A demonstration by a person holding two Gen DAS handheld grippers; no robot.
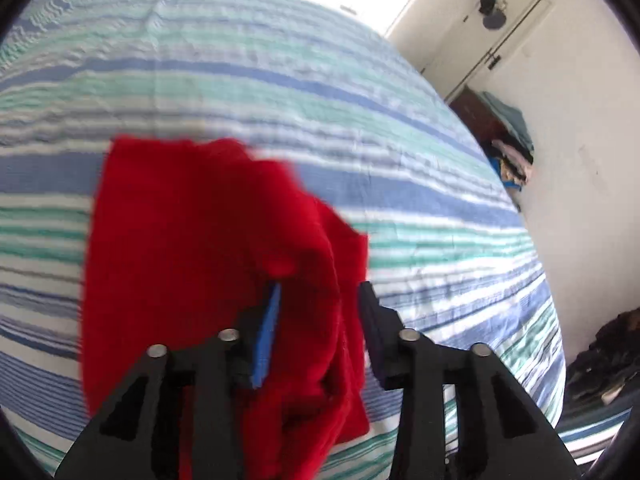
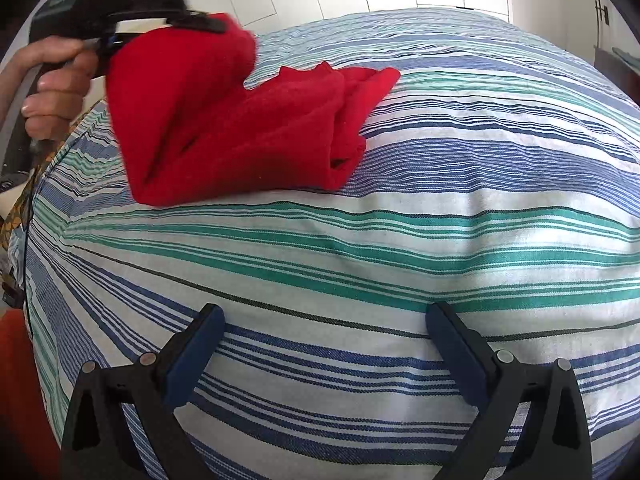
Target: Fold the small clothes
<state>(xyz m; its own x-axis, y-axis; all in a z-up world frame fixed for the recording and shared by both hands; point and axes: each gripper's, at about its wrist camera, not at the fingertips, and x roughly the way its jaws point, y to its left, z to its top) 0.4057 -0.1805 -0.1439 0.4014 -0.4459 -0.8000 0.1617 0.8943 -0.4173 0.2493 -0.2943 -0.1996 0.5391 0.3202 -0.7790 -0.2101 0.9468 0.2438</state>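
The right wrist view takes in what the left one cannot: the left hand-held gripper [image 2: 200,26] from outside, with a person's hand [image 2: 56,84] wrapped round its handle at the upper left, lifting one end of the red garment [image 2: 240,120] off the striped bedspread [image 2: 400,240] while the garment's other end lies bunched on the bed. That view also shows the right hand-held gripper [image 2: 324,314] with its blue-padded fingers spread wide, nothing between them, hovering over bare stripes well apart from the garment. The left wrist view gives the close side: the red garment [image 1: 208,248] is blurred and fills the lower left, a thick fold of it passing between the fingers of the left hand-held gripper [image 1: 320,292]. The blue pad [image 1: 266,340] of the left finger lies against the cloth; whether the right finger presses on it I cannot tell, so the grip is unsure. Only this view shows the room's far corner, with a door [image 1: 496,36] and a heap of clothes [image 1: 512,152] against the white wall.
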